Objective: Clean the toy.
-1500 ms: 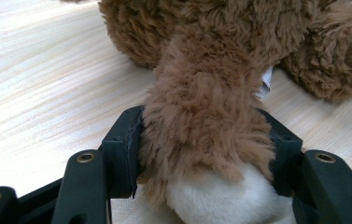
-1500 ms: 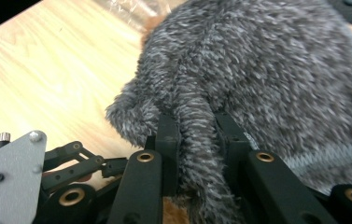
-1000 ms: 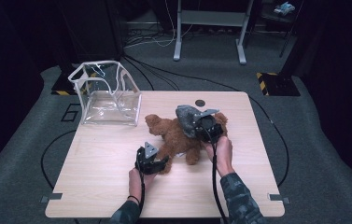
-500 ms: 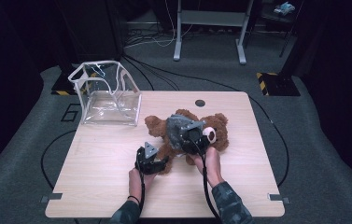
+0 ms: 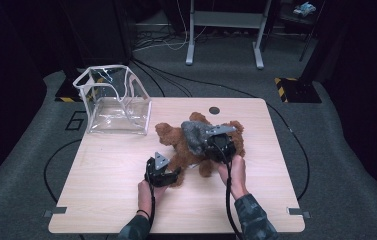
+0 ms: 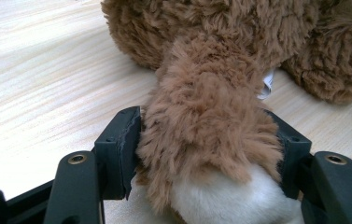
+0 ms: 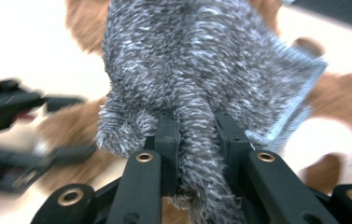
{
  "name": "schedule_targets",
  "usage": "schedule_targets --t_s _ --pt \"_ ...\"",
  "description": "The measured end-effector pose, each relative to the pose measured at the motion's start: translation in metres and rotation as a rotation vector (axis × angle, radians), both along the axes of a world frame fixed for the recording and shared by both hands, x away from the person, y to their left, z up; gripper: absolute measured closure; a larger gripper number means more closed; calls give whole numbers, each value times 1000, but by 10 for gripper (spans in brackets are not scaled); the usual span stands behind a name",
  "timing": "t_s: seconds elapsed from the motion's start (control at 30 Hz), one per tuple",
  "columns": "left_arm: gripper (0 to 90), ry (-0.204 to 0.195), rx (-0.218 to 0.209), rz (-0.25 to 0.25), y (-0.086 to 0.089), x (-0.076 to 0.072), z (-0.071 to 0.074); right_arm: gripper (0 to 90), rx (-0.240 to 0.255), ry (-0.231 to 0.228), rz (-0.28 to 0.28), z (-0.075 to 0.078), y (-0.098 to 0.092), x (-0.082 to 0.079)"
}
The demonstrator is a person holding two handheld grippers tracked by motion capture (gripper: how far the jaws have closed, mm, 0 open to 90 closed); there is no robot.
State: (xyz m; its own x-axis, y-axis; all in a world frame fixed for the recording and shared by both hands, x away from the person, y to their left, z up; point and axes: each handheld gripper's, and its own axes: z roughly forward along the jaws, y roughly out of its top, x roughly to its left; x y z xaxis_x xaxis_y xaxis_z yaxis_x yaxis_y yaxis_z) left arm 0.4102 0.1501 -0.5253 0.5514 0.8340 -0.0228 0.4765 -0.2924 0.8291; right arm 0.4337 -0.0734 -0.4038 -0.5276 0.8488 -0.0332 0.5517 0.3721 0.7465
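Nearest the person, the left gripper (image 5: 162,172) sits low on the desk (image 5: 106,200) with its fingers (image 6: 117,149) clamped on one leg (image 6: 206,121) of the bear (image 5: 186,150). In the left gripper view the brown fur bulges between the two pads and the pale sole lies closest to the camera. The leg's long axis runs straight away from this gripper toward the body.

Just beyond, and to the right, the right gripper (image 5: 211,142) hangs over the bear's middle. Its fingers (image 7: 169,135) are pinched on a fold of the grey cloth (image 7: 201,56); the rest of the cloth fans out ahead of them and drapes across the bear's torso.

The bear lies on its back at mid-desk, leg end toward the person, head end pointing away and to the right. The cloth therefore sits above and past the held leg, along the same line.

Judgement: with the leg anchored by the left hand, the right hand is the nearer one to the torso and is placed to work the cloth along the body axis.

Farther off, at the desk's far left corner, a clear bag (image 5: 113,100) stands open, well apart from the bear.
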Motion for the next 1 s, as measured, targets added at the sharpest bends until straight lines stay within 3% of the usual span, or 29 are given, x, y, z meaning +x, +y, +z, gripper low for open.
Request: schedule_targets --t_s 0.07,0.17,0.37,0.53,0.6,0.67,0.73,0.83,0.9,1.0 --pt "377 -3 -1 4 0 0 0 743 -13 0 -21 2 0 7" --pt "352 -1 -3 2 1 0 0 743 -54 30 -11 -11 4 11" --pt "352 0 8 0 0 0 0 741 -87 80 3 -41 3 1" --pt "352 -1 11 -1 0 0 0 740 -101 124 3 -51 -8 -6" --pt "352 -2 11 -1 0 0 0 736 -87 151 12 -51 -11 -7" --pt "353 -3 10 -1 0 0 0 735 -18 170 19 -43 -18 -7" --pt "352 -3 11 -1 0 0 0 736 1 143 15 -34 -20 -7" --pt "352 -1 8 0 0 0 0 738 37 67 1 -11 -17 -3" --pt "350 1 8 0 0 0 0 738 34 30 -11 0 -11 2" --pt "350 -5 12 0 0 0 0 738 10 5 -5 3 1 14"
